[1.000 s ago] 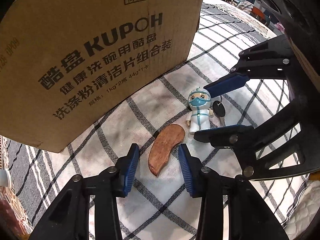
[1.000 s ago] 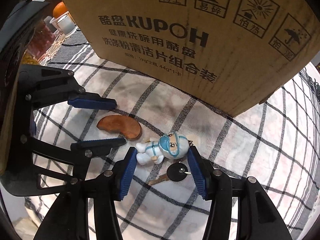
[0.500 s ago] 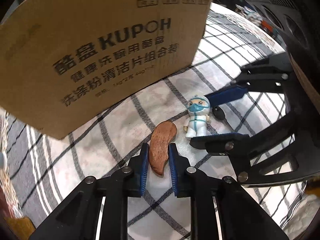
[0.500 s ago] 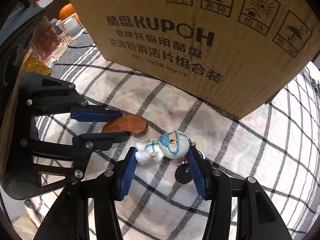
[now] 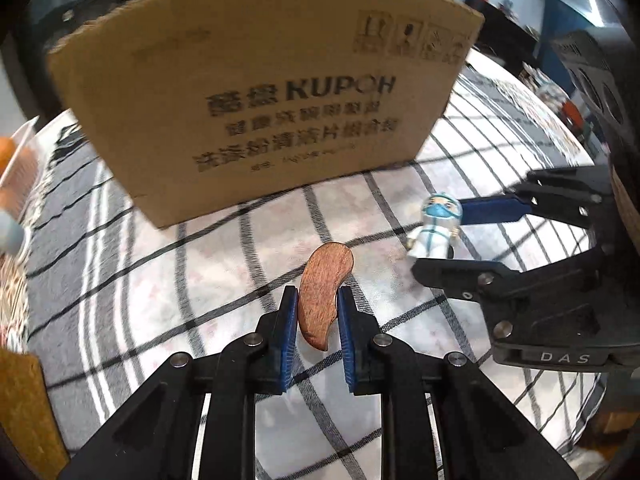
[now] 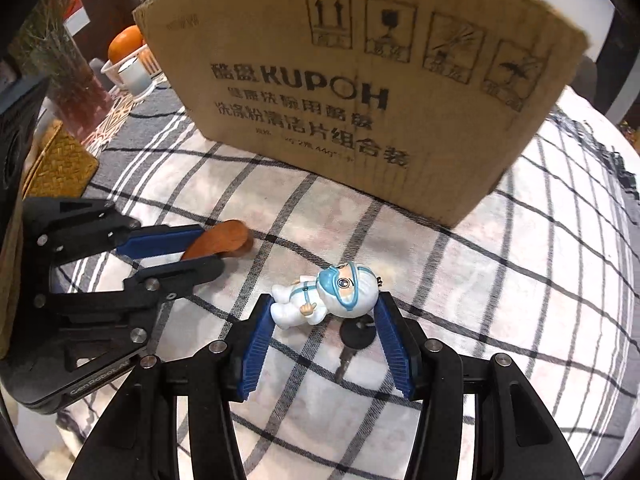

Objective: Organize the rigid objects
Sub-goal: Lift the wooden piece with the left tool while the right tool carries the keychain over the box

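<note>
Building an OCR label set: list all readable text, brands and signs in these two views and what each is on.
"KUPOH": cardboard box, front face, after two blurred Chinese characters.
Chinese lines below the brand: too blurred to quote.
Four handling pictograms (arrows up, glass, sun, umbrella): box top right; captions unreadable.
"DAS": right tool body, left wrist view.
"Cen Robot A...": left tool body, cut off.
Figurine, wooden piece: no text.

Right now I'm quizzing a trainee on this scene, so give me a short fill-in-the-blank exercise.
The left tool is shut on the ___ wooden piece.
The figurine between the right tool fingers wears a ___ mask.
The cardboard box reads ___ in Latin letters.

Missing: brown; blue; KUPOH
</note>
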`<state>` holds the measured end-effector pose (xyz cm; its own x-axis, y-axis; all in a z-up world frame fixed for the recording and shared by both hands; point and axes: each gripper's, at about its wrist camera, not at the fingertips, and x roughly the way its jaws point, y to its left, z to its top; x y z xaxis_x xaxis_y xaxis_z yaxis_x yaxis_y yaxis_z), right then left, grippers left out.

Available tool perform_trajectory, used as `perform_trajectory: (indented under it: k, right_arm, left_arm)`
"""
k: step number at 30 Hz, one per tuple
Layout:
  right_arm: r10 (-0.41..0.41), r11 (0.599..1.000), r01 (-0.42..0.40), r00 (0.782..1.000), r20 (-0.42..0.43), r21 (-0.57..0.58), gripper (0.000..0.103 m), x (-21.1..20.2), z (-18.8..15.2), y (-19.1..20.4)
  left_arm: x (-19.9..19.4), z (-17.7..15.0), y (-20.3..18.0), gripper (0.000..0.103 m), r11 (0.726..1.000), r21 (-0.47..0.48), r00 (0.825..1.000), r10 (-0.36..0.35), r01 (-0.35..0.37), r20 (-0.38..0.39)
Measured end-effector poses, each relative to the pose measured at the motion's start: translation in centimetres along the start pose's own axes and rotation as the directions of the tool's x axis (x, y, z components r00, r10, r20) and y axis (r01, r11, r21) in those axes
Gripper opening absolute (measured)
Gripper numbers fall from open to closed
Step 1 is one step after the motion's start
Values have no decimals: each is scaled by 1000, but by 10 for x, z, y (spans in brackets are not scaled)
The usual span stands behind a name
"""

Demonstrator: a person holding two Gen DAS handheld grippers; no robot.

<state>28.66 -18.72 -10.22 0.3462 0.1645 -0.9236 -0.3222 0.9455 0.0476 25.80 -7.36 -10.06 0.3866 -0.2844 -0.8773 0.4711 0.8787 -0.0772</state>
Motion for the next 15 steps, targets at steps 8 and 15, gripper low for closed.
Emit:
perform_trajectory:
  k: [8,15]
  right_arm:
    - [-37,998,32,996,82,61,52,-31,0,2]
    - [-64,995,51,983,171,82,52,-65,5,15]
  left_arm:
    - [-36,-4,6,20,990,-137,997,-1,12,81]
    - [-76,-3,8,20,989,-151,984,38,-11,175]
